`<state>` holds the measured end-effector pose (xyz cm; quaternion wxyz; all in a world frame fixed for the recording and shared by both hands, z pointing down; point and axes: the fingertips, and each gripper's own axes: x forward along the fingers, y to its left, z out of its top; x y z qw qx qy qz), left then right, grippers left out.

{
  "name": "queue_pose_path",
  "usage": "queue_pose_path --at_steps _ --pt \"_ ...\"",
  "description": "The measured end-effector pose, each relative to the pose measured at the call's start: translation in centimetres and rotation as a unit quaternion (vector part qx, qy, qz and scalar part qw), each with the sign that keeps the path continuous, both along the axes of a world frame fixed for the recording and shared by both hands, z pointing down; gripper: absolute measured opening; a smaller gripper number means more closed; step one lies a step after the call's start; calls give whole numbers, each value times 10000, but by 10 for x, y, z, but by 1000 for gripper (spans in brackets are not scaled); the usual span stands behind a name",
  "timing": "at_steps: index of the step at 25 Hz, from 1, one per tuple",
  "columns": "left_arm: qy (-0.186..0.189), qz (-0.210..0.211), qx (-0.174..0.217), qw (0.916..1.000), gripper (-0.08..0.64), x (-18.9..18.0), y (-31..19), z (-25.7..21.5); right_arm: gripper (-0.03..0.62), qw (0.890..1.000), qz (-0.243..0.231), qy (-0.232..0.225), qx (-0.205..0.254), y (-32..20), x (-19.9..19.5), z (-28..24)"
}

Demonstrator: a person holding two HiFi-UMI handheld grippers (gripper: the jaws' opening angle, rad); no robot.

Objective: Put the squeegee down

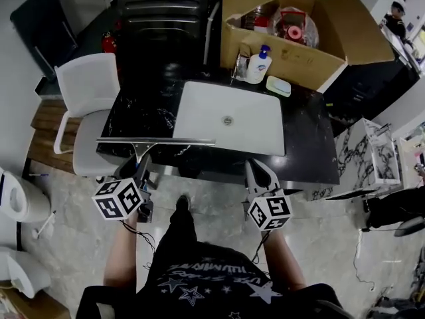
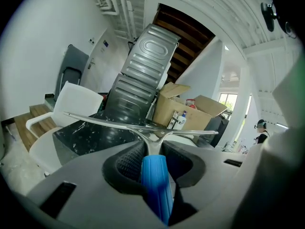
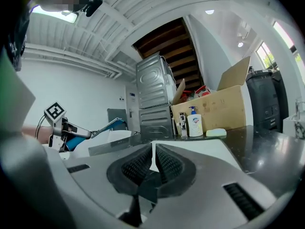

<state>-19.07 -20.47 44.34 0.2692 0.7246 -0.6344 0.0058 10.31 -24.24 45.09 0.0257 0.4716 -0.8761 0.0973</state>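
Note:
The squeegee has a blue handle (image 2: 156, 180) and a long metal blade (image 1: 156, 141). The blade hangs level over the front left edge of the black marble counter (image 1: 312, 145). My left gripper (image 1: 143, 169) is shut on the handle, which shows between its pads (image 2: 125, 162) in the left gripper view. From the right gripper view, the squeegee (image 3: 102, 126) and the left gripper show at the far left. My right gripper (image 1: 259, 173) sits at the counter's front edge, right of the squeegee. Its jaws (image 3: 152, 159) are shut with nothing in them.
A white sink (image 1: 229, 115) is set in the counter. Behind it stand a soap bottle (image 1: 259, 65), a pale soap bar (image 1: 278, 86) and an open cardboard box (image 1: 292, 58). A white chair (image 1: 89, 105) stands at the counter's left, and a metal appliance (image 1: 166, 12) behind.

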Motion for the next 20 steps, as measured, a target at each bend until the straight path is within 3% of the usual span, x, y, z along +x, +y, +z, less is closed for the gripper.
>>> queue_pose_path --at_steps 11,20 --pt "-187 204 -303 9992 137 -63 -144 10 55 9994 166 -52 -300 -126 -73 8" --pt "-386 250 -742 9962 138 -97 -234 35 55 9973 526 -10 -510 -190 -88 20"
